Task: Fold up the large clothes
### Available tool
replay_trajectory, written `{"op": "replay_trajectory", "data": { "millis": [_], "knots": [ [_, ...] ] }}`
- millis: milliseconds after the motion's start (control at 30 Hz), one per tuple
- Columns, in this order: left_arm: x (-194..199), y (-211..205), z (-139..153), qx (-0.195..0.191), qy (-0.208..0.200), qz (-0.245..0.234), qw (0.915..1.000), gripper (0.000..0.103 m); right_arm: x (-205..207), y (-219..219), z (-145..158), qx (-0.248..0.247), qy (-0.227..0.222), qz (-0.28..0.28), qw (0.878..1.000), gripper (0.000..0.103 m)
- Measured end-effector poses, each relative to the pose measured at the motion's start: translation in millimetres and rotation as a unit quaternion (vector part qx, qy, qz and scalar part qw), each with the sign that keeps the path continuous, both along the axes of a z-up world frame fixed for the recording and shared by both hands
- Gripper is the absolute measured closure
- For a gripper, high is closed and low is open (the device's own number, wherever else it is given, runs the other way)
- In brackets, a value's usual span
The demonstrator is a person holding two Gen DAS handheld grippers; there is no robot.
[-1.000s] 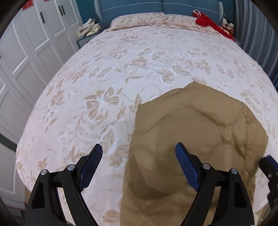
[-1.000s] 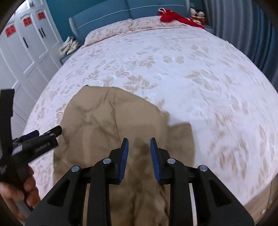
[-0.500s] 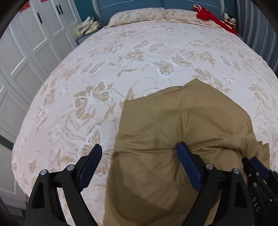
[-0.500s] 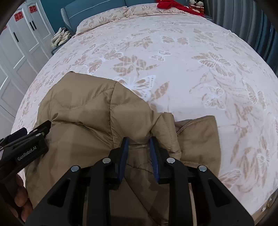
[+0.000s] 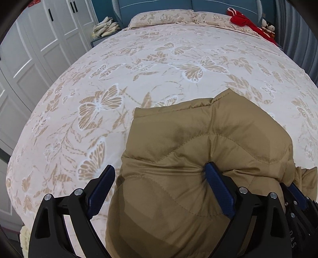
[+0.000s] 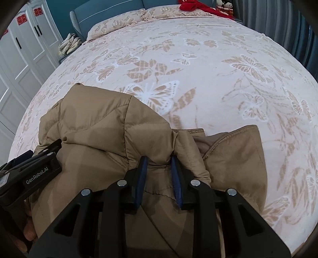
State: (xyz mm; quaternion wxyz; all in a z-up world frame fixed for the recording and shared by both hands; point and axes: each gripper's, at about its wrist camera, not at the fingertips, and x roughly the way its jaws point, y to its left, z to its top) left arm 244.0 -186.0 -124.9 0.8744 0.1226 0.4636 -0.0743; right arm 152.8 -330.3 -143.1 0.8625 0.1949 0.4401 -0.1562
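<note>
Count: one tan quilted jacket (image 5: 198, 158) on one bed (image 5: 119, 83); two tools, left tool (image 5: 161, 188) and right tool (image 6: 159, 176). Two patterned pillows (image 5: 165, 16) at the headboard, one red garment (image 5: 244, 20), one pile of pale cloth (image 5: 105, 27) on the bedside stand. Soft toys (image 5: 268, 27) at the far right corner: number unclear.

Ahead of me spreads a bed (image 5: 139, 83) under a pale butterfly-print cover, two matching pillows (image 5: 165, 16) against a blue headboard (image 5: 155, 5). A red cloth (image 5: 244, 20) lies by the pillows. White wardrobe doors (image 5: 39, 43) stand to my left.
</note>
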Motion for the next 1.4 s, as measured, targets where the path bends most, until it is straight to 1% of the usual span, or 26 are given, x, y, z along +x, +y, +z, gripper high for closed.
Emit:
{"op": "replay_trajectory", "data": {
  "millis": [267,333,400,433,467,500,533,600,633,667,733,767,833,867,900,933,1000,1067,1133,1167,1200,1233,1267,1333,1367,1400],
  "knots": [
    [-4,-4,-4,0.015,-0.026,0.004,0.9995,0.010,0,2,-3,-0.012,-0.012,-0.003,1.000,0.080],
    [-7,1,3,0.003,-0.028,0.000,0.9996,0.010,-4,-1,4,-0.002,-0.017,-0.001,1.000,0.079],
    [-11,16,14,-0.025,-0.009,-0.013,0.9996,0.011,-14,-2,15,0.013,-0.014,-0.004,1.000,0.076],
    [-14,30,22,-0.045,0.008,-0.018,0.9988,0.010,-26,-4,25,0.024,-0.018,-0.010,1.000,0.068],
    [-17,44,29,-0.068,0.022,-0.019,0.9973,0.011,-35,-5,31,0.030,-0.023,-0.014,0.999,0.051],
    [-21,56,34,-0.086,0.033,-0.019,0.9955,0.011,-47,-5,38,0.038,-0.029,-0.017,0.999,0.037],
    [-25,73,40,-0.109,0.050,-0.018,0.9926,0.011,-59,-6,43,0.042,-0.029,-0.022,0.998,0.017],
    [-31,102,42,-0.139,0.083,-0.012,0.9868,0.010,-86,-6,47,0.048,-0.027,-0.028,0.998,0.016],
    [-34,111,40,-0.146,0.098,-0.006,0.9845,0.010,-96,-6,44,0.056,-0.020,-0.027,0.998,0.016],
    [-36,125,34,-0.158,0.124,0.000,0.9797,0.010,-105,-8,37,0.075,-0.005,-0.029,0.997,0.016],
    [-43,139,24,-0.185,0.155,0.006,0.9704,0.010,-119,-12,22,0.128,0.006,-0.037,0.991,0.016],
    [-47,147,18,-0.206,0.176,0.007,0.9625,0.010,-127,-16,11,0.175,0.003,-0.049,0.983,0.016],
    [-55,152,10,-0.234,0.202,0.002,0.9512,0.009,-135,-18,-3,0.229,-0.002,-0.064,0.971,0.016],
    [-58,153,5,-0.250,0.217,-0.003,0.9437,0.008,-137,-18,-10,0.259,-0.005,-0.070,0.963,0.015],
    [-63,152,-1,-0.267,0.237,-0.008,0.9338,0.008,-138,-15,-15,0.281,-0.010,-0.071,0.957,0.015],
    [-66,150,-6,-0.277,0.252,-0.011,0.9274,0.006,-137,-12,-17,0.286,-0.012,-0.071,0.955,0.014],
    [-67,145,-13,-0.285,0.261,-0.013,0.9223,0.005,-131,-5,-16,0.271,-0.013,-0.063,0.961,0.013],
    [-66,139,-12,-0.278,0.249,-0.015,0.9276,0.005,-125,-2,-16,0.265,-0.012,-0.060,0.962,0.013],
    [-67,124,-1,-0.238,0.218,-0.038,0.9458,0.006,-117,0,-15,0.259,-0.010,-0.055,0.964,0.014],
    [-69,110,9,-0.205,0.191,-0.065,0.9579,0.011,-112,3,-13,0.252,-0.008,-0.047,0.966,0.021],
    [-70,100,16,-0.182,0.172,-0.088,0.9641,0.023,-109,4,-10,0.250,-0.008,-0.038,0.968,0.026],
    [-72,87,24,-0.158,0.153,-0.115,0.9688,0.028,-102,7,-8,0.248,-0.009,-0.027,0.968,0.034],
    [-75,72,31,-0.123,0.134,-0.135,0.9740,0.029,-94,9,-5,0.239,-0.006,-0.015,0.971,0.041],
    [-75,56,35,-0.098,0.118,-0.155,0.9759,0.033,-78,13,3,0.217,0.000,0.005,0.976,0.052],
    [-75,50,37,-0.091,0.111,-0.160,0.9766,0.035,-72,14,5,0.207,0.003,0.010,0.978,0.057],
    [-74,43,39,-0.090,0.107,-0.161,0.9769,0.038,-66,16,8,0.196,0.005,0.015,0.980,0.059]
  ]
}}
